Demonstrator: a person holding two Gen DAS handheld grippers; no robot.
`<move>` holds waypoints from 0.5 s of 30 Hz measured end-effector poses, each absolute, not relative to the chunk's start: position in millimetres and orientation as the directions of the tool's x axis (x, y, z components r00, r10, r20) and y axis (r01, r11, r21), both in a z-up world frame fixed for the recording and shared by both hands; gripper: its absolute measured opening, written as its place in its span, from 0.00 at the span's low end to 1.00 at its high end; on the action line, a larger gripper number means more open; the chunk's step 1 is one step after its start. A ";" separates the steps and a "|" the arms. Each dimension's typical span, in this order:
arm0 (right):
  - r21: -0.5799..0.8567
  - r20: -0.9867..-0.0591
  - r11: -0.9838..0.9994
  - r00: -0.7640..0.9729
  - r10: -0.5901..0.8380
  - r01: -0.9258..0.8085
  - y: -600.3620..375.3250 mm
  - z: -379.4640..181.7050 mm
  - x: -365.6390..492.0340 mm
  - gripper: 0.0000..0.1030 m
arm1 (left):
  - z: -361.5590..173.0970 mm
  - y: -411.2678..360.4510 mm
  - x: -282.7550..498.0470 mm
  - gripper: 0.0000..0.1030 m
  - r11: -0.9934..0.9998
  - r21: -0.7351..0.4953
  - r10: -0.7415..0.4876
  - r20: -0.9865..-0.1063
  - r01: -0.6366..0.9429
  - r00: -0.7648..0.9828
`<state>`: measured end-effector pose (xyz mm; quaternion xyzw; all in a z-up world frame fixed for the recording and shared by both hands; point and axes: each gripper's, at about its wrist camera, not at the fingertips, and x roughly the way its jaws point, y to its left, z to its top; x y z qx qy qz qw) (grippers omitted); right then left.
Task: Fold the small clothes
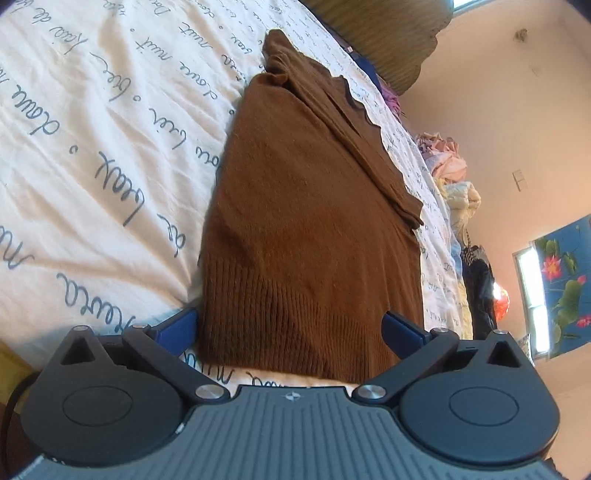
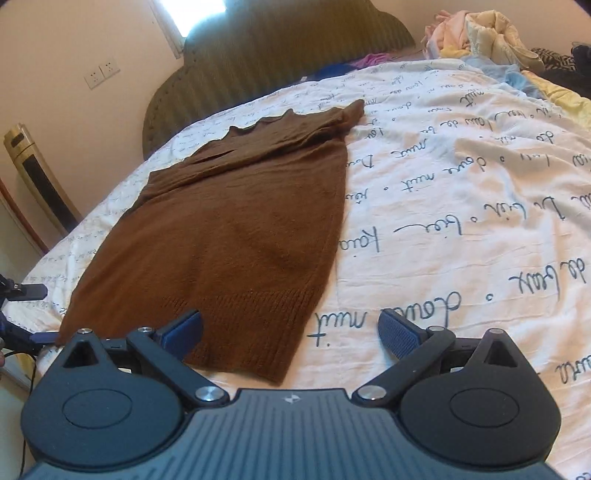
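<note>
A brown knitted sweater lies flat on the bed, sleeves folded in across the chest, ribbed hem nearest me. My left gripper is open, its blue fingers on either side of the hem, which fills the gap between them. In the right wrist view the sweater stretches away toward the headboard. My right gripper is open above the hem's right corner, with the left finger over the knit and the right finger over bare sheet. The left gripper shows at the far left by the hem's other corner.
The bed wears a white sheet with blue script. An olive padded headboard stands behind. A heap of loose clothes sits at the far right corner of the bed. A gold tower unit stands by the wall on the left.
</note>
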<state>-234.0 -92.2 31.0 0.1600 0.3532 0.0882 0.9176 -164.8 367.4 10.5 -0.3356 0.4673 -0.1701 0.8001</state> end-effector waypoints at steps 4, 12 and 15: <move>0.388 -0.605 0.918 0.727 0.323 -0.084 -82.1 27.6 -232.0 0.98 | 12.2 361.8 -163.2 1.00 0.735 -0.679 -0.592 -0.645 -0.007 0.483; 0.364 -0.670 0.931 0.685 0.287 -0.034 -63.5 27.8 -219.9 0.34 | 16.8 342.2 -156.5 1.00 0.812 -0.583 -0.520 -0.714 0.012 0.469; 0.438 -0.652 0.898 0.675 0.345 -0.036 -66.4 23.9 -216.5 0.17 | 19.6 329.7 -157.8 1.00 0.854 -0.519 -0.463 -0.744 0.019 0.482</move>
